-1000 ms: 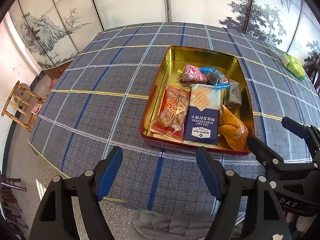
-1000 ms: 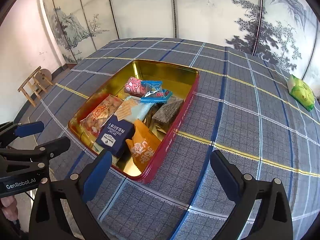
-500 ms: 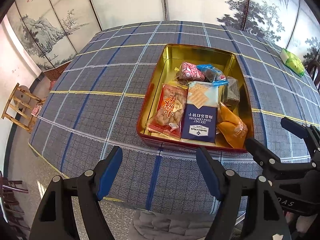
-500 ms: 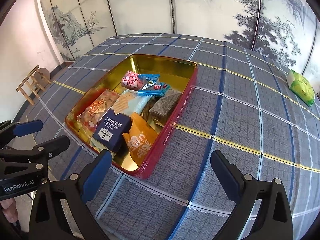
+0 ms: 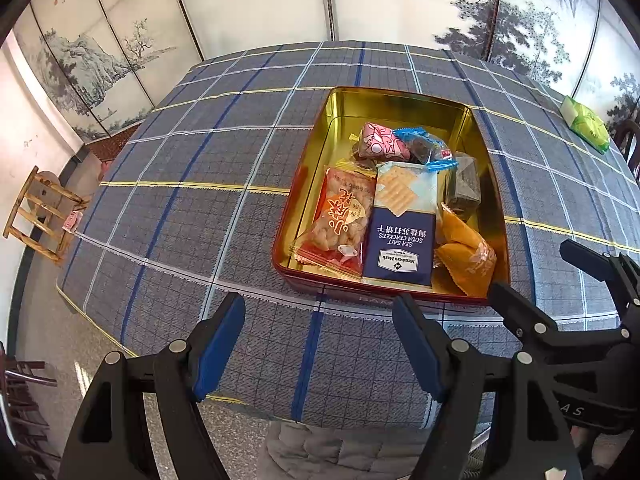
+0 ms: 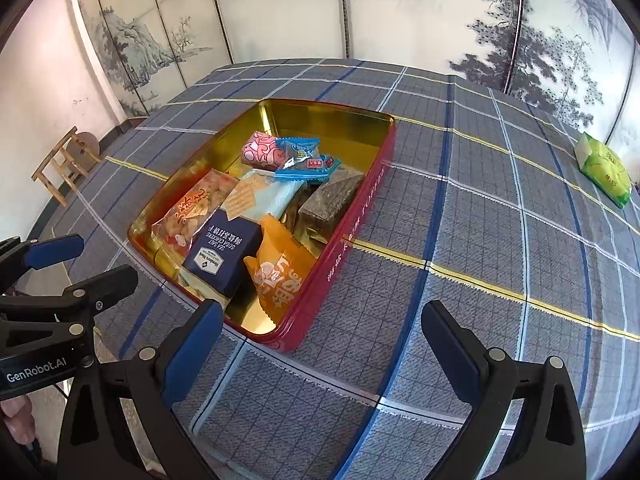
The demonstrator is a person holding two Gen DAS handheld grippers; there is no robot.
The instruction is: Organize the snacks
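Observation:
A red tin [image 5: 348,116] with a gold inside lies open on the plaid tablecloth [image 5: 200,200]. In it are a navy soda cracker box [image 5: 400,248], an orange packet [image 5: 466,256], a red peanut bag [image 5: 340,216], a pink packet [image 5: 382,144], a blue wrapper [image 5: 424,148] and a dark block [image 5: 464,184]. My left gripper [image 5: 318,312] hangs open and holds nothing, just short of the tin's near wall. My right gripper [image 6: 322,316] is open too, over the tin's [image 6: 348,240] near right corner. A green packet [image 6: 604,168] lies alone at the far right.
The table's near edge runs just under both grippers, and a grey garment [image 5: 340,452] shows below it. On the floor to the left stands a wooden stool [image 5: 44,216]. Painted screen panels [image 6: 280,12] close off the back. A dark chair back [image 5: 630,140] pokes in at the right.

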